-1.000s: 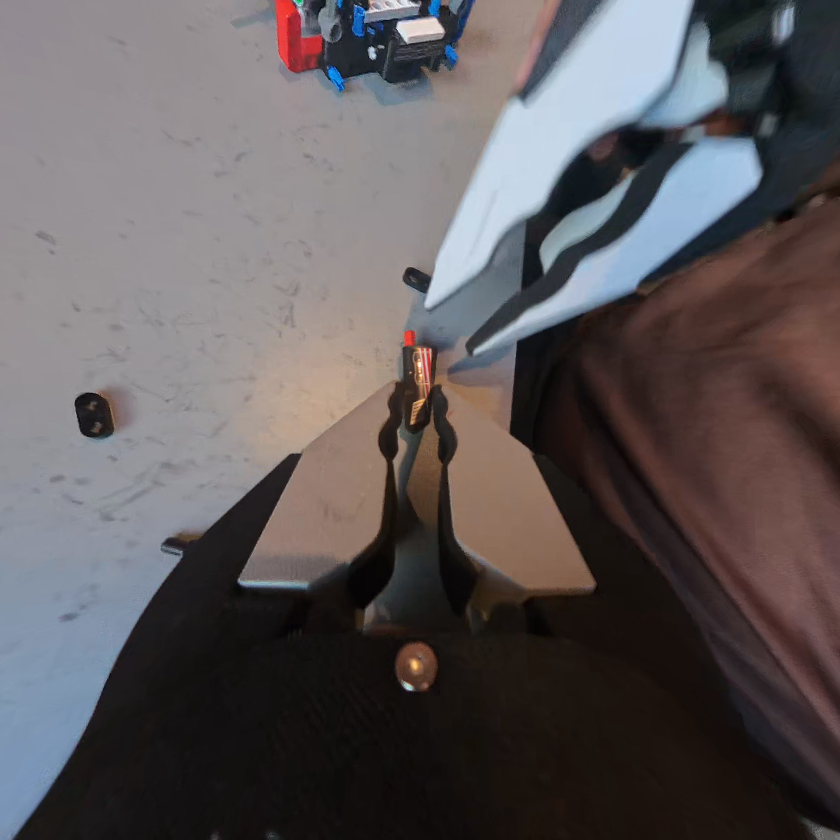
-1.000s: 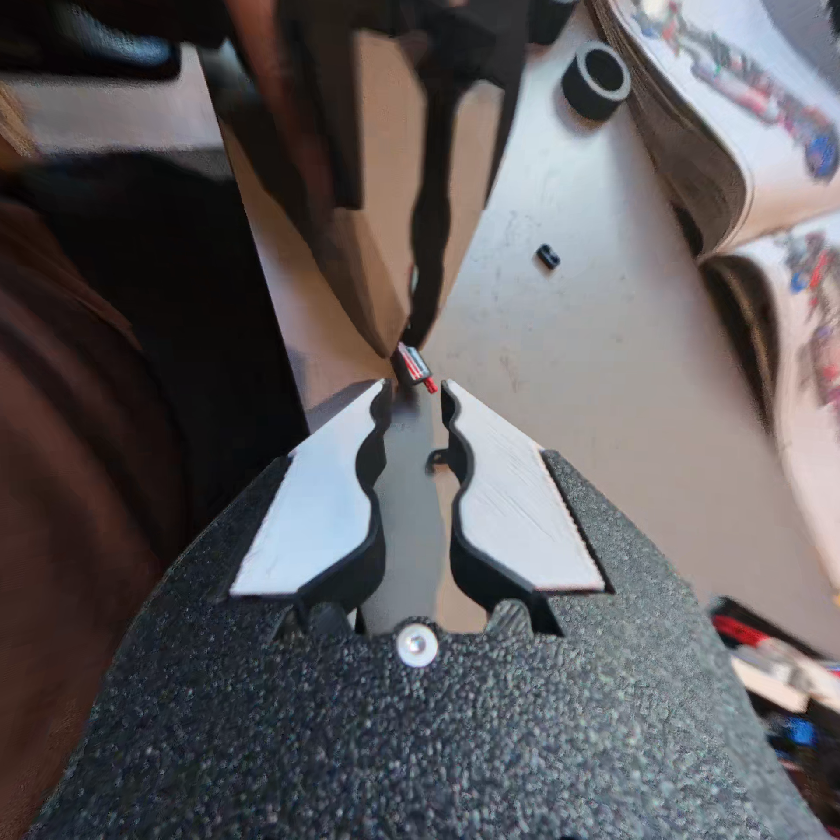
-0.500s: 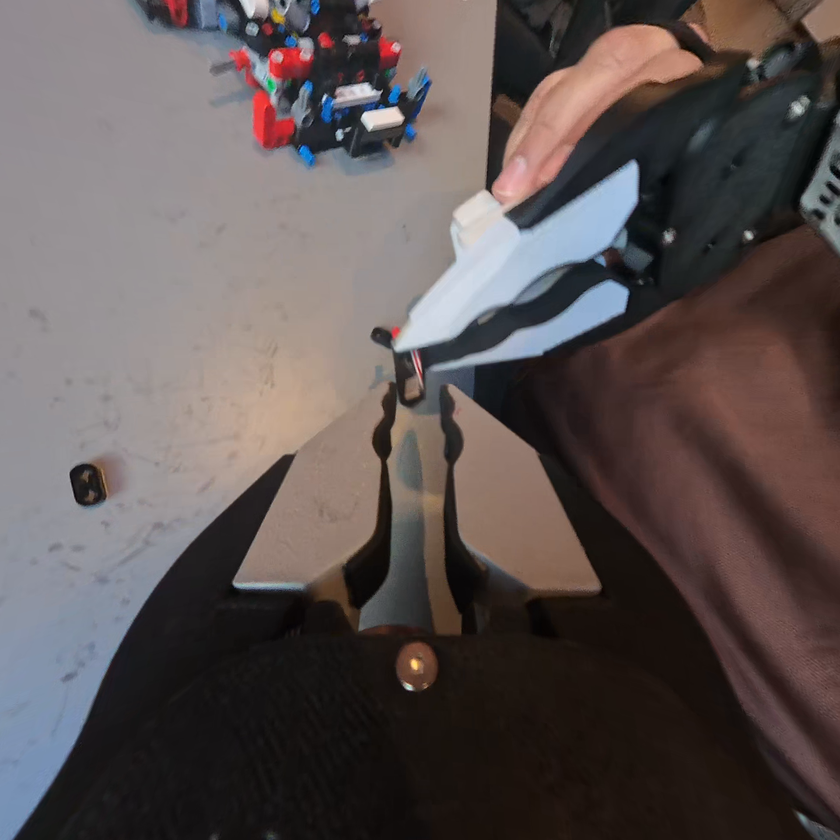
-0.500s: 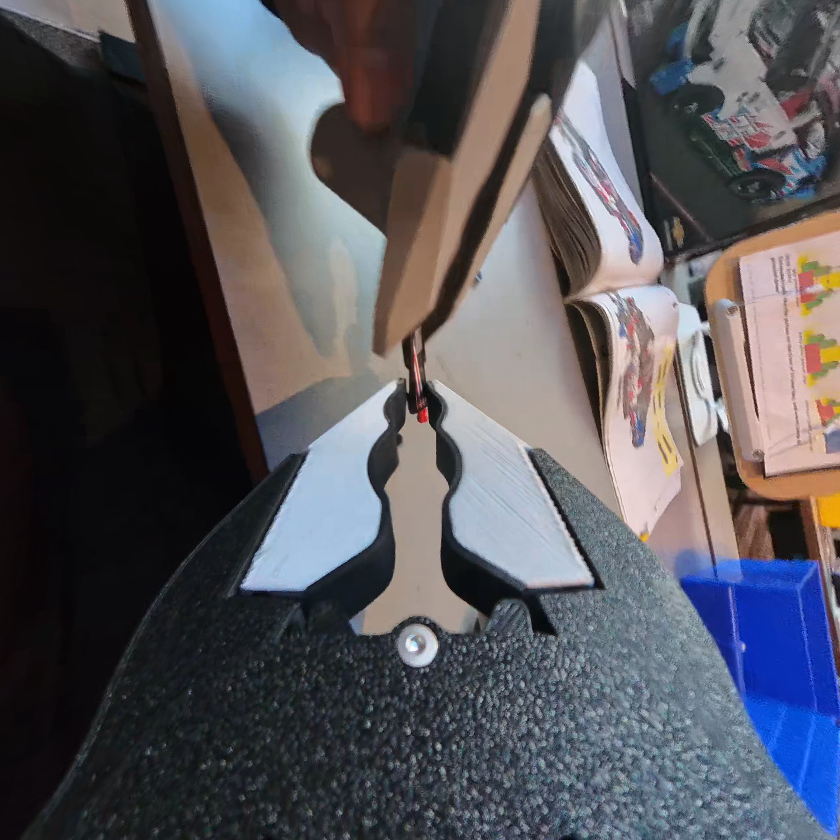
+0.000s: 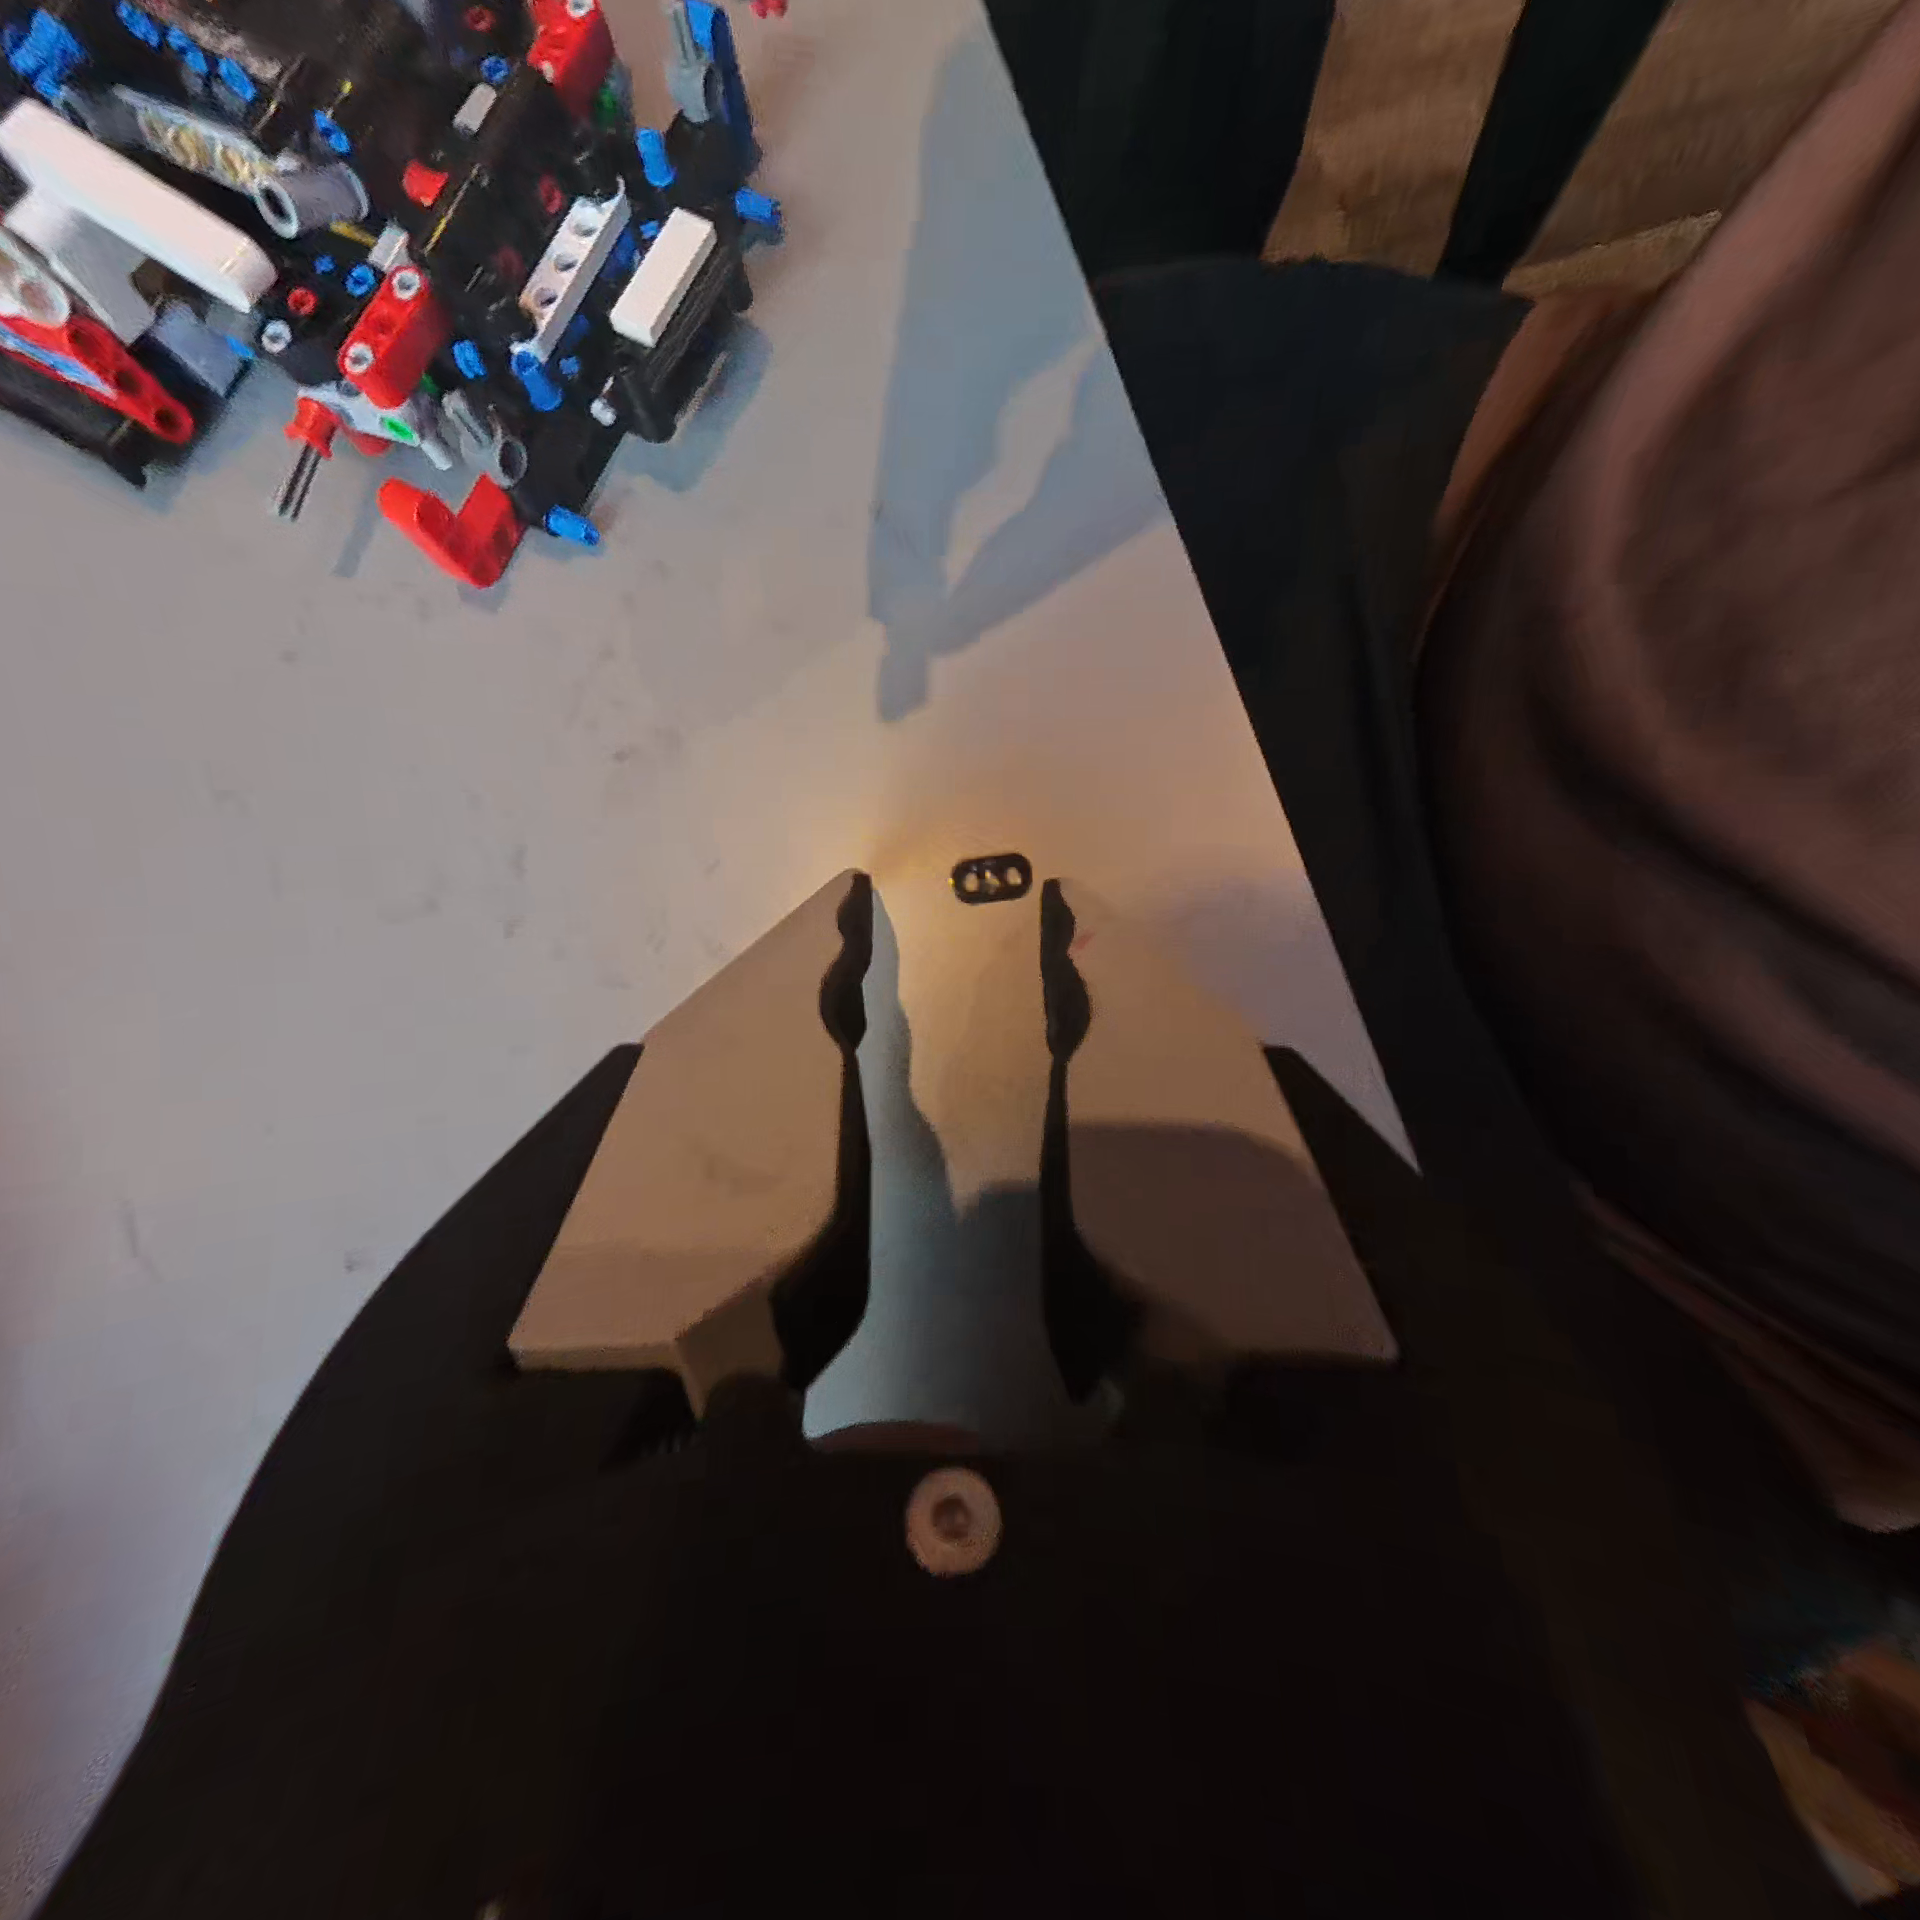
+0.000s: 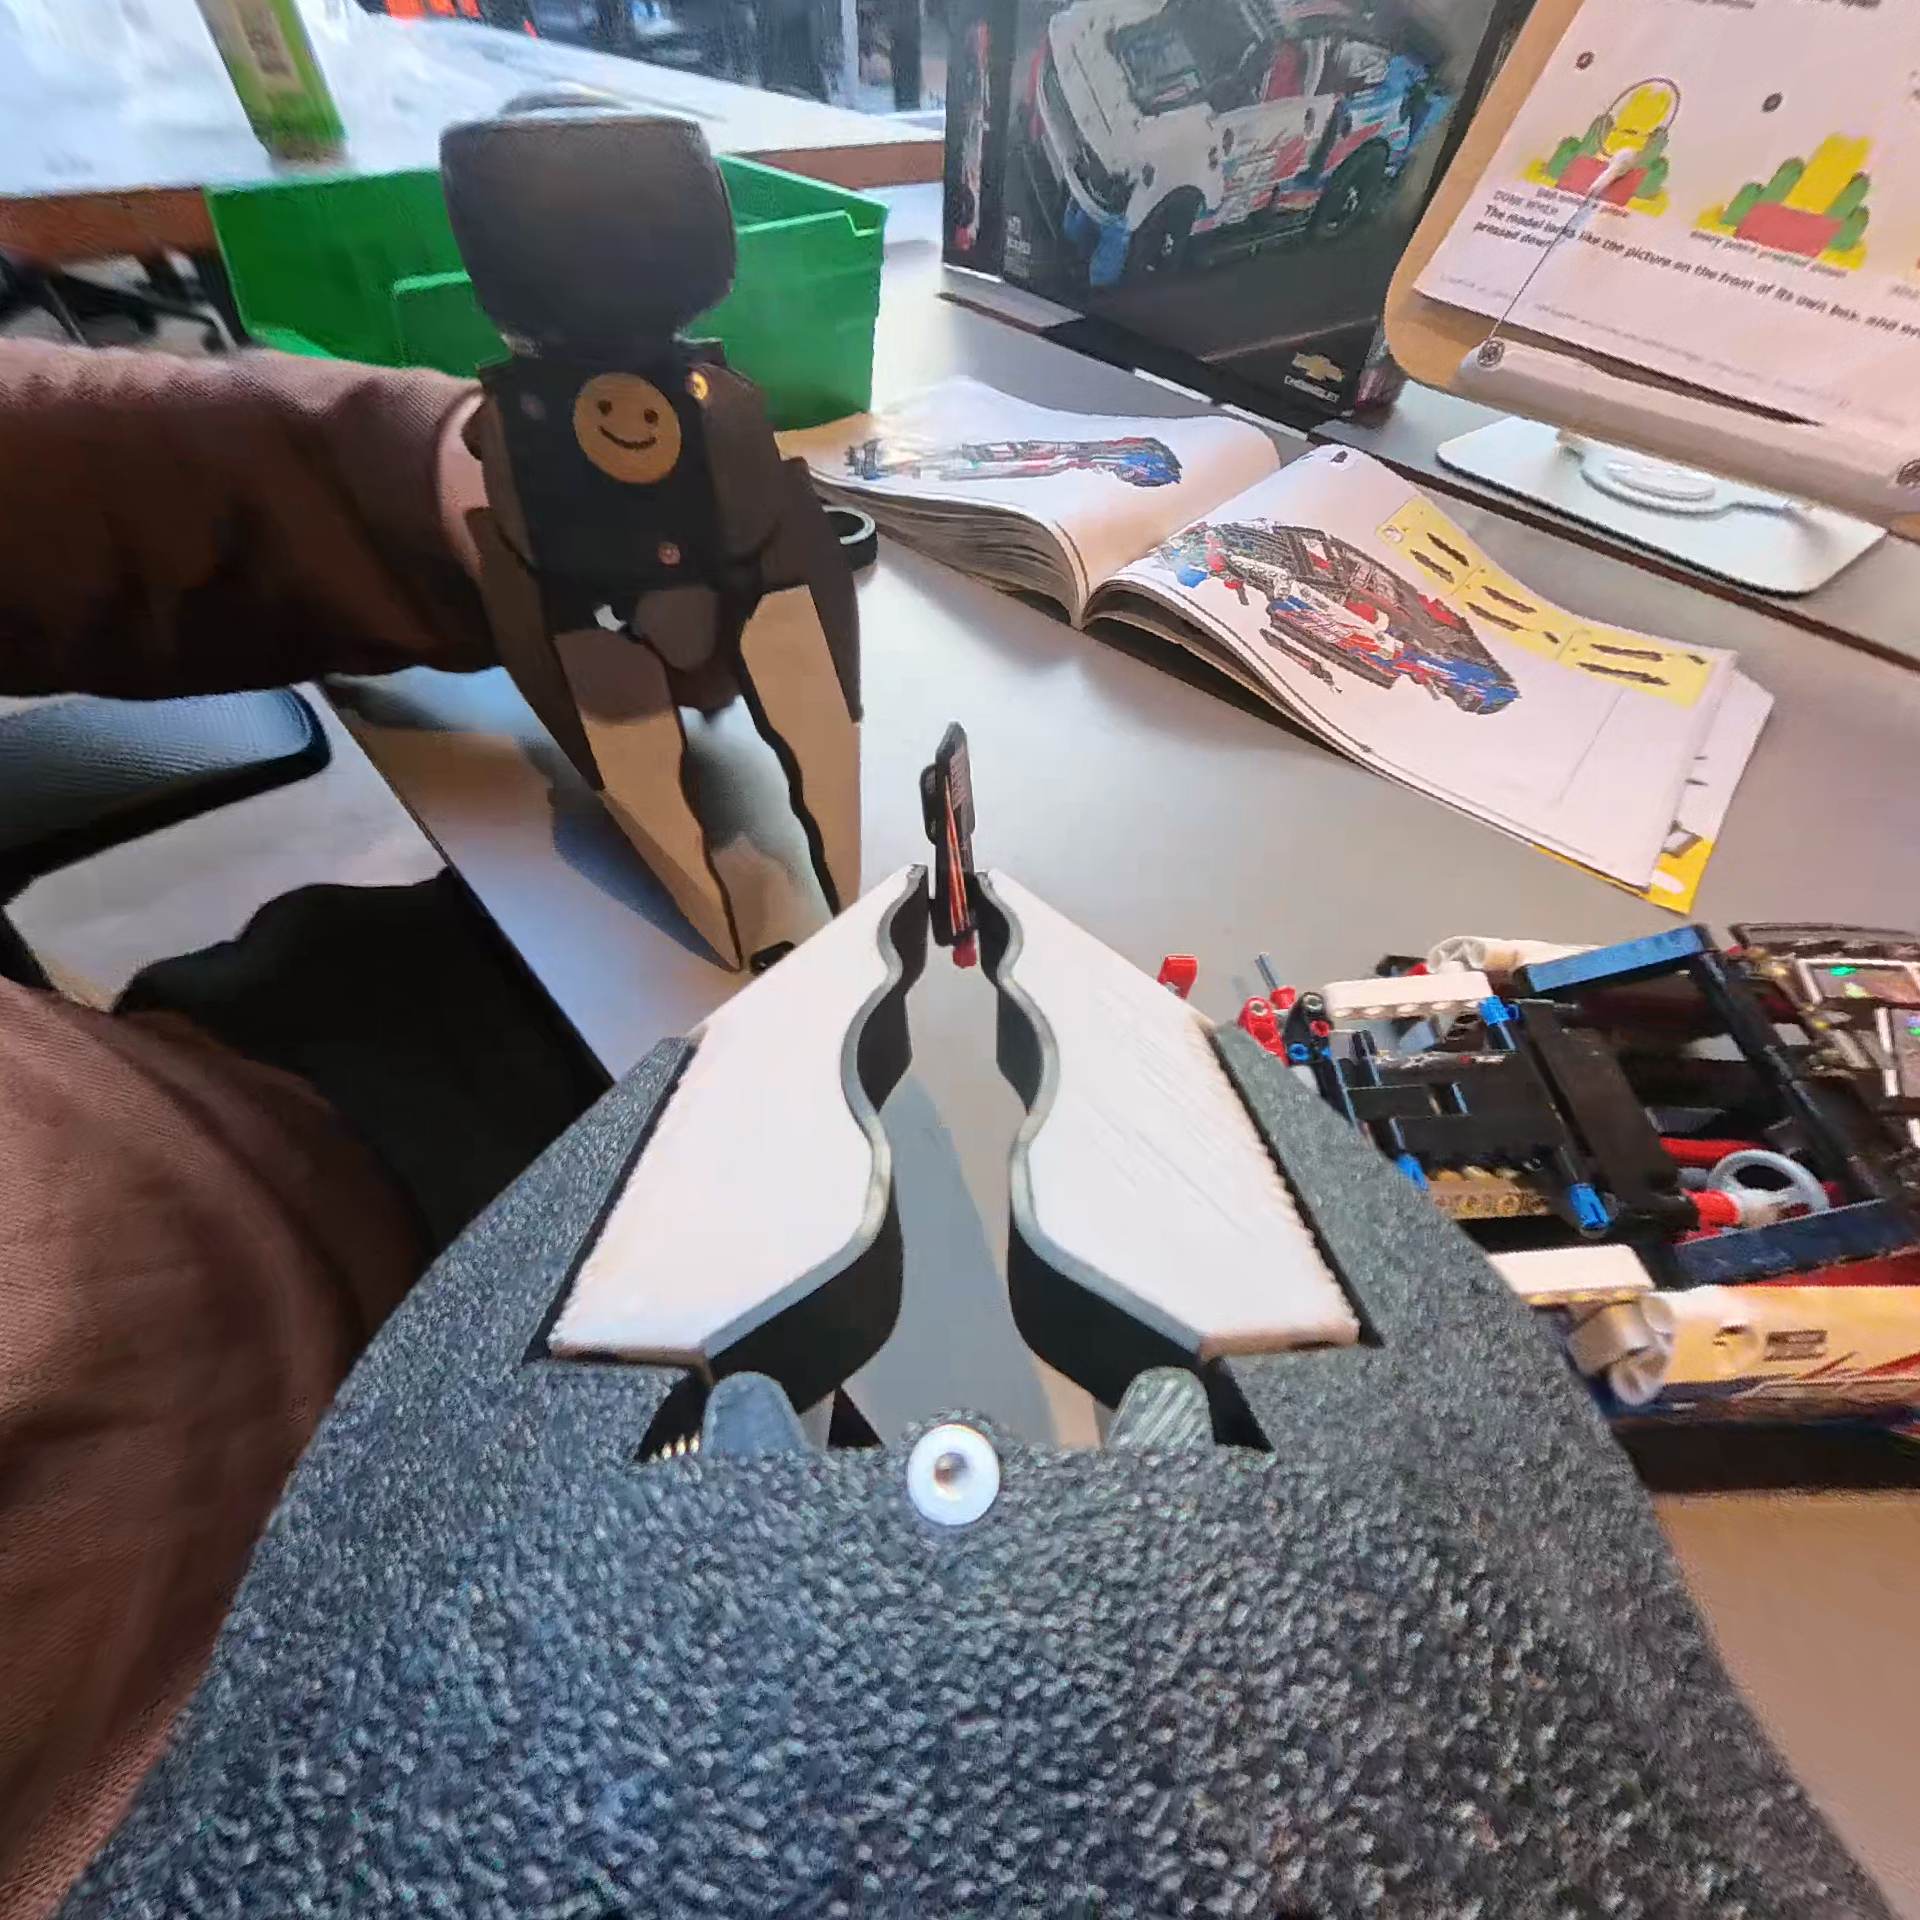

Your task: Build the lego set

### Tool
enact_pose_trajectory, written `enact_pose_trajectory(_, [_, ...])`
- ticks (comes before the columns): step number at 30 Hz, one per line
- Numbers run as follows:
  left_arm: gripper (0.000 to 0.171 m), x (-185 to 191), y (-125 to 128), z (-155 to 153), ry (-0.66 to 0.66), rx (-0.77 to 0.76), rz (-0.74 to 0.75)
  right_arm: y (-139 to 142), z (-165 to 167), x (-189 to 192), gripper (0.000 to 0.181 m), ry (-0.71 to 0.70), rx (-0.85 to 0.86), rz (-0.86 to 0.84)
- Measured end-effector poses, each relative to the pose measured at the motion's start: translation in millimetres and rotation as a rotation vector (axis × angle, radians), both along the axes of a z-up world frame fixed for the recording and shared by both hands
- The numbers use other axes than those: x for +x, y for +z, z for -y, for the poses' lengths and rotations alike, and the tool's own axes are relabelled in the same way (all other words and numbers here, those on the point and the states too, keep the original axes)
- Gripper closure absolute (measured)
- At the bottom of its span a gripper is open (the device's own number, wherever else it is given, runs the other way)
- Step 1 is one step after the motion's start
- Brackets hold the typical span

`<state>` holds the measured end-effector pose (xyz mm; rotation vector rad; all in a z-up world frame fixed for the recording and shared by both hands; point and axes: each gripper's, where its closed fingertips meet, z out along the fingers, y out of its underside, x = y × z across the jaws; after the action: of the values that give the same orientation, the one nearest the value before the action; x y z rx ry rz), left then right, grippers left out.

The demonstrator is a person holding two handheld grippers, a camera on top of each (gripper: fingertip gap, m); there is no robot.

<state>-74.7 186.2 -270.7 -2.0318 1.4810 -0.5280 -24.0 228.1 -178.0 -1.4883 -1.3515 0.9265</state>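
Observation:
My right gripper is shut on a small black panel piece with red stripes, held upright above the table. My left gripper is open and empty, tips down at the table's near edge around a small black two-hole link. It also shows in the right wrist view, pointing down, with the link at its tips. The partly built car model lies at the far left in the left wrist view and at the right in the right wrist view.
An open instruction booklet lies behind the right gripper. The set's box, a green bin and a stand with a printed sheet are at the back. A person's brown sleeve holds the left gripper. The table edge runs beside it.
The striped piece has passed from my left gripper to my right one. The left gripper has opened and dropped to the link on the table. The right gripper has lifted away and turned toward the model.

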Motion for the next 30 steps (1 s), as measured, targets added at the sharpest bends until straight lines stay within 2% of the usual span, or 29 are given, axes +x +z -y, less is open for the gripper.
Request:
enact_pose_trajectory(3, [0.147,2,-1,-3,-0.031,-0.025,-0.026,-1,0,-3,0.172,0.026,-0.039,-0.030])
enact_pose_trajectory(6, [0.153,2,-1,-5,0.011,-0.037,-0.026,-5,7,-7,0.172,0.064,-0.032,-0.020])
enact_pose_trajectory(15, [0.156,11,0,-16,0.368,-0.003,0.096,-7,29,-19,0.172,0.165,0.031,-0.001])
enact_pose_trajectory(18, [0.151,12,0,-16,0.431,-0.005,0.100,-4,27,-17,0.172,0.163,0.024,-0.018])
enact_pose_trajectory(20, [0.141,7,0,-16,0.462,0.001,0.081,-2,22,-14,0.172,0.152,0.012,-0.036])
enact_pose_trajectory(25, [0.139,-6,5,-12,0.458,0.007,0.067,8,10,-4,0.172,0.153,-0.137,-0.128])
enact_pose_trajectory(30, [0.139,-11,0,-12,0.398,-0.004,0.019,9,-1,-1,0.172,0.179,-0.328,-0.196])
